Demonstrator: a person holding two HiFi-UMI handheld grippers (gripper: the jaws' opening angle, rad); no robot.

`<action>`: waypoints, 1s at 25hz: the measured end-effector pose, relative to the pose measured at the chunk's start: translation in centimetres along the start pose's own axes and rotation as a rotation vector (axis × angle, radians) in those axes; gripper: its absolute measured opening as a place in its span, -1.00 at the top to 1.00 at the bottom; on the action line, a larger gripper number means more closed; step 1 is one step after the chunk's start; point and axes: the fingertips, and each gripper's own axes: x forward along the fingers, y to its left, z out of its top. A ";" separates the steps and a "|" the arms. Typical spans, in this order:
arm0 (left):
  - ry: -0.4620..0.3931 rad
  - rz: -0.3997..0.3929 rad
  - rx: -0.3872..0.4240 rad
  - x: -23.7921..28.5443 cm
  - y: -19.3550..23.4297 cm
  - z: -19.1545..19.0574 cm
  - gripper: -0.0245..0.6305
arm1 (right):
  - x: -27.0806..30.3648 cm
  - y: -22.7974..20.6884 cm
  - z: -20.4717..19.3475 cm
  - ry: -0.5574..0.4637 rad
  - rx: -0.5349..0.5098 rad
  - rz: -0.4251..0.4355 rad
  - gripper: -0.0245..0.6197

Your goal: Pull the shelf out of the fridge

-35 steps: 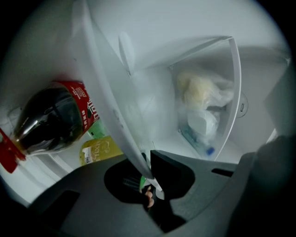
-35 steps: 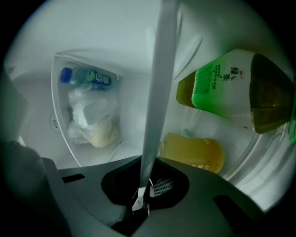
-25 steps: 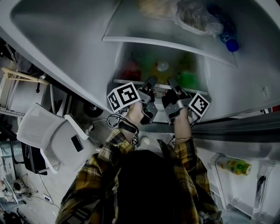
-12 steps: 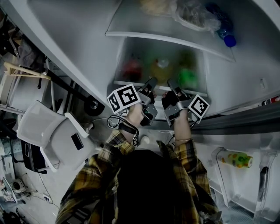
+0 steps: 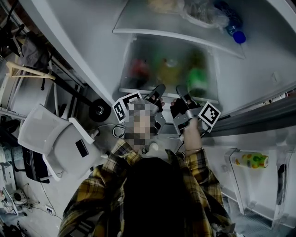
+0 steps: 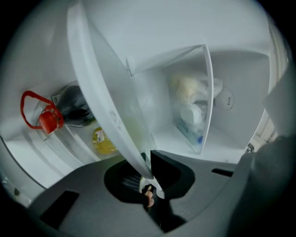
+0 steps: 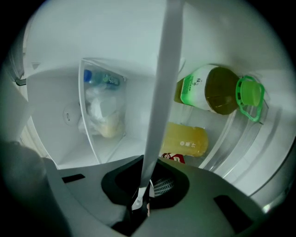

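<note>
In open fridge (image 5: 83, 37), two shelves showing. Upper shelf (image 5: 138, 28) carrying one bag (image 5: 203, 11) and one blue-capped bottle (image 5: 233, 28). Lower shelf (image 5: 132, 90) lying above three bottles: red-capped bottle (image 6: 69, 109), yellow juice bottle (image 7: 185, 141), green-capped bottle (image 7: 217, 90). Two grippers side by side at lower shelf front rim: left gripper (image 5: 159, 89) fingers clamping rim, right gripper (image 5: 181, 90) fingers clamping same rim just beside. Rim sitting pinched between each pair of fingers, shelf extending away from them into fridge.

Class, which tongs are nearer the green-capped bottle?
Right. The right tongs clamp the shelf edge close by the green-capped bottle; the left tongs clamp it further along, towards the red-capped bottle.
</note>
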 end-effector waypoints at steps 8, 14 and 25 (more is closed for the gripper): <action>0.006 0.001 -0.001 -1.4 -0.2 -1.4 0.79 | -1.7 0.3 -1.2 0.007 -0.002 -0.001 0.82; 0.008 0.006 -0.002 -2.5 -0.3 -2.5 0.79 | -2.8 0.3 -2.0 0.017 0.000 -0.002 0.82; 0.023 0.002 0.000 -4.4 -0.9 -4.0 0.79 | -4.7 0.9 -3.4 0.037 -0.003 0.007 0.82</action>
